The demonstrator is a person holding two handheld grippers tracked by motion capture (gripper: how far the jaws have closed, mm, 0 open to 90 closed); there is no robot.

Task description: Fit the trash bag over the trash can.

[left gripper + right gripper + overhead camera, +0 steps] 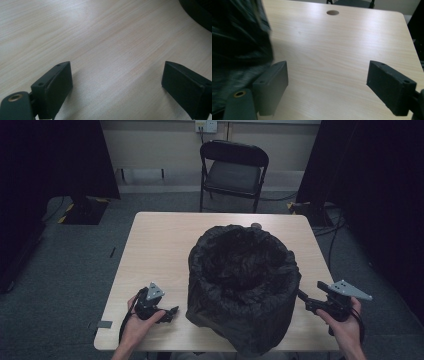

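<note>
A round bin lined with a black plastic bag stands on the front half of the light wooden table, its mouth open upward. My left gripper rests low near the table's front edge, just left of the bag, jaws open over bare wood. The bag's edge shows as a dark shape at the top right of the left gripper view. My right gripper is open at the bag's right side. In the right gripper view the bag lies close beside the left jaw.
A black folding chair stands beyond the table's far edge. A small cable hole sits near the far edge of the table. Dark curtains hang at both sides, and cables lie on the grey floor at the right.
</note>
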